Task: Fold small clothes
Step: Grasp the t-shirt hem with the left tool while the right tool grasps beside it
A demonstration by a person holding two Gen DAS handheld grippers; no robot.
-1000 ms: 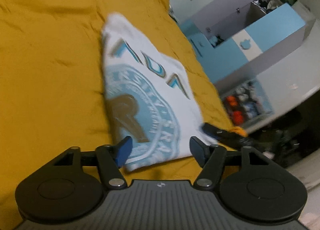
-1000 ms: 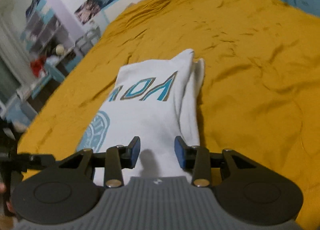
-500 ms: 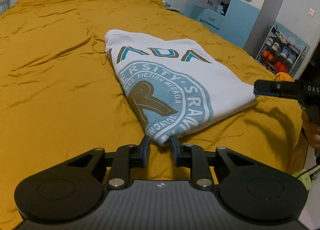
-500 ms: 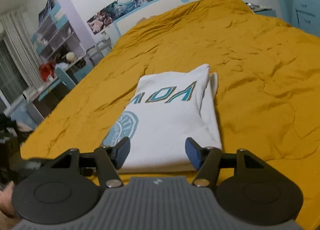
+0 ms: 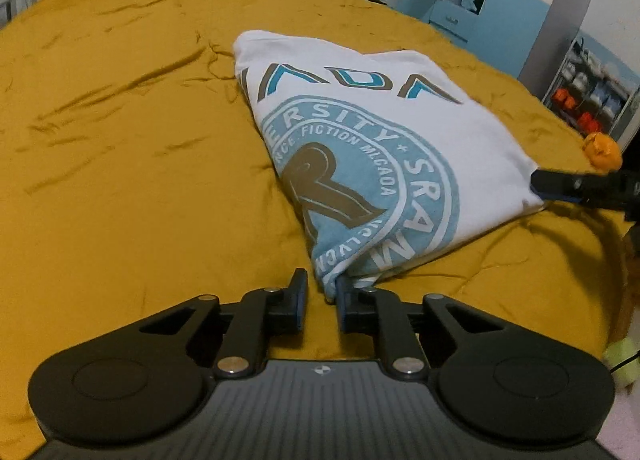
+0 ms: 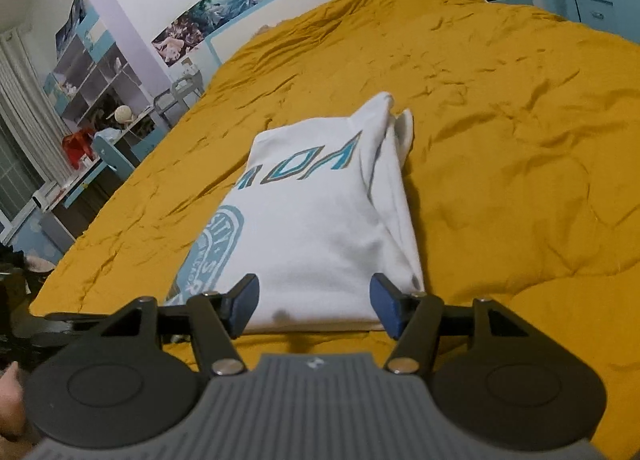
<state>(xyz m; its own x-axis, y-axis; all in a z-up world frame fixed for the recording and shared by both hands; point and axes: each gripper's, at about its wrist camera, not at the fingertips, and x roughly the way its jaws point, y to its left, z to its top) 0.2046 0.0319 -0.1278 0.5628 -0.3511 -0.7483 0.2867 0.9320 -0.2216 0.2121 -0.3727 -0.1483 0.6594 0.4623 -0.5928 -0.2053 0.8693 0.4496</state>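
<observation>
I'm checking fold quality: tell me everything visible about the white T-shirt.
The white T-shirt looks like soft cotton, printed with a light-blue round seal and blue-brown letters. It lies folded into a rough rectangle on the mustard bedspread, its layered edges showing along one side. The left tool touches its near corner; the right tool, open, straddles another edge.

The left tongs [image 5: 318, 302] point steeply downward, jaws narrowed to a small gap after just closing, with a cloth corner reaching between them against the right pad. The right tongs [image 6: 314, 306] angle down less steeply, jaws spread wide, having opened a moment ago, pads pressing on nothing.
</observation>
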